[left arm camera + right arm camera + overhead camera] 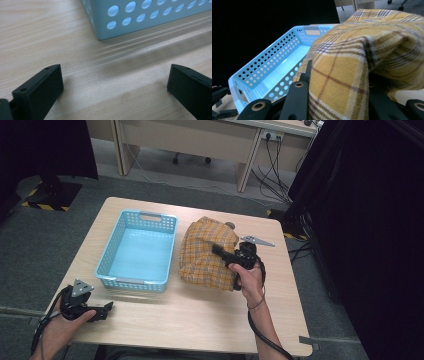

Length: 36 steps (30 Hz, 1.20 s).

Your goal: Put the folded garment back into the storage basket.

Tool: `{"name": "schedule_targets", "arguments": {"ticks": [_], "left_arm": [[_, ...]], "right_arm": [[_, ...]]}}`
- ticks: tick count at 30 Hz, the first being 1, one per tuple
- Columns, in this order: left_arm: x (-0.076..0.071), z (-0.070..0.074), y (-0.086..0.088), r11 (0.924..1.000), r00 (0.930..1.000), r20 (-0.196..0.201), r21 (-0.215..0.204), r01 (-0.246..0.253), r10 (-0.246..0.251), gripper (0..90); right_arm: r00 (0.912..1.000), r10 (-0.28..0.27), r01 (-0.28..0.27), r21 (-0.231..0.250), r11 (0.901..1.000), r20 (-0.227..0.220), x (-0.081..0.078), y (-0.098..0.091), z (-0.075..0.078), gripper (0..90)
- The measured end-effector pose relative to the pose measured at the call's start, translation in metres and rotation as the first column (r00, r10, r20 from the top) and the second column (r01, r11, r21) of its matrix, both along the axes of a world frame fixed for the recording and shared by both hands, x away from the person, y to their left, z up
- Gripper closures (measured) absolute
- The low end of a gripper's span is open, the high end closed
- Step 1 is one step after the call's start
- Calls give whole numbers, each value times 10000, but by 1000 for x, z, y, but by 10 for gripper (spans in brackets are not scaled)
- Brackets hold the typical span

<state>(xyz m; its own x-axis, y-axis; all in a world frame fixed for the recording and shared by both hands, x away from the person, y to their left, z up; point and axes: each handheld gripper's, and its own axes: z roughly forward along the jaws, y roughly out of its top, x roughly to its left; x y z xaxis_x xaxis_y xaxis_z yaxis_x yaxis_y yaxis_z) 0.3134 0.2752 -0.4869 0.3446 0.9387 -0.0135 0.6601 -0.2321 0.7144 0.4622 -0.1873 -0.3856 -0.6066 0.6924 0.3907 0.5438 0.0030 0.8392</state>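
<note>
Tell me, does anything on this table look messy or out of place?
The yellow plaid cloth lies bunched in a rumpled heap beside the blue basket rather than folded flat. The right gripper is shut on a fold of it. Nothing looks spilled or damaged.

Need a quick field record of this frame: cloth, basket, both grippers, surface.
cloth: yellow plaid cloth, bunched, on the table right of the basket
basket: light blue perforated basket, nothing inside, upright
right gripper: right gripper shut on a fold of the cloth; plaid fabric bulges between its jaws in the right gripper view
left gripper: left gripper open, low over bare table near the basket's near corner, holding nothing
surface: wooden table
cloth vs basket: beside it, not inside
</note>
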Motion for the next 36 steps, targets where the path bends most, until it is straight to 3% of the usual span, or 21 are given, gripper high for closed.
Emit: {"name": "schedule_targets", "arguments": {"ticks": [21, 36], "left_arm": [[0, 0, 0, 10000, 10000, -16, -12, -10, 10, 0], [0, 0, 0, 10000, 10000, -16, -14, -11, 11, 0]], "right_arm": [[9996, 252, -256, 366, 9990, 129, 2, 6, 25, 709], [9984, 547, -553, 592, 9967, 130, 7, 23, 37, 706]]}}
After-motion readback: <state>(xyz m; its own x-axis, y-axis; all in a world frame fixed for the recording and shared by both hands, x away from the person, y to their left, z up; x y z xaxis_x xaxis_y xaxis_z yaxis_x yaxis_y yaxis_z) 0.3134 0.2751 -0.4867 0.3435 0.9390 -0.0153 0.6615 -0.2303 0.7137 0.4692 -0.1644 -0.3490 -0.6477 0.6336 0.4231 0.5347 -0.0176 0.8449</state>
